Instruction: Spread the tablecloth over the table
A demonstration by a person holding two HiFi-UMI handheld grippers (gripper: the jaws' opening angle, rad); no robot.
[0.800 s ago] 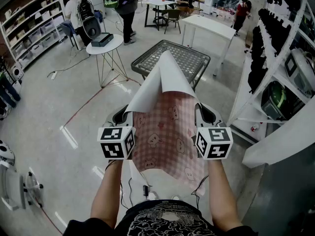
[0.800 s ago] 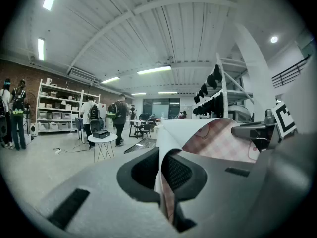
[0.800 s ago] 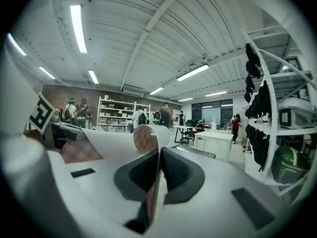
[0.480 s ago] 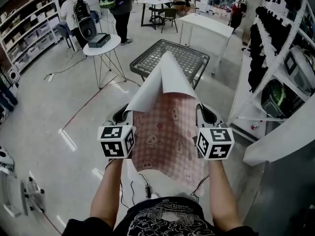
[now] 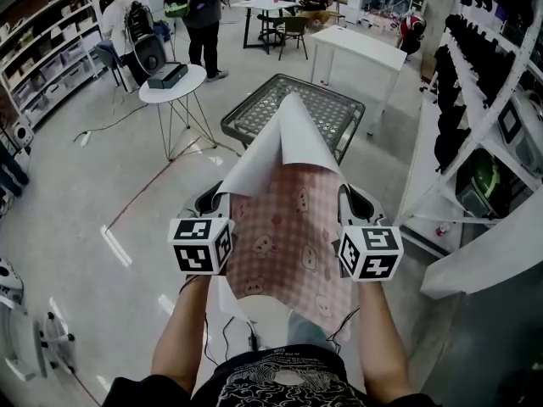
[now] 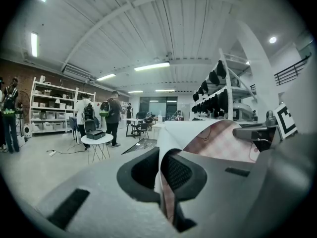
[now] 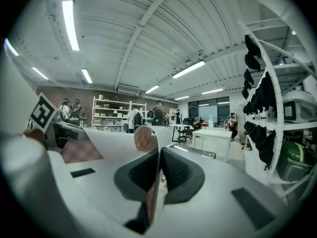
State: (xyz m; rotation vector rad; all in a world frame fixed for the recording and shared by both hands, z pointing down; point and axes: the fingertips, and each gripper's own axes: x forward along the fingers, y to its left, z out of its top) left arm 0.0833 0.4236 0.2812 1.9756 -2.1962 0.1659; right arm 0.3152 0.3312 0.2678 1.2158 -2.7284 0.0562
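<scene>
A pink checked tablecloth (image 5: 284,244) with little animal prints hangs between my two grippers in the head view, its far edge curled over so the white underside (image 5: 284,134) shows. My left gripper (image 5: 222,200) is shut on the cloth's left edge (image 6: 162,182). My right gripper (image 5: 339,195) is shut on the right edge (image 7: 151,192). Ahead, beyond the cloth, stands the table (image 5: 327,100) with a metal mesh top, its near part hidden by the cloth. Both grippers are held level, side by side, in front of the person's body.
A small round white side table (image 5: 174,83) with a dark box stands to the left. A long white table (image 5: 361,47) is behind the mesh one. Racks with dark items (image 5: 492,83) run along the right. People with backpacks (image 5: 191,7) stand far off by shelves (image 5: 42,49).
The view has edged forward toward the mesh table. Both grippers keep their hold on the cloth, in the same pose.
</scene>
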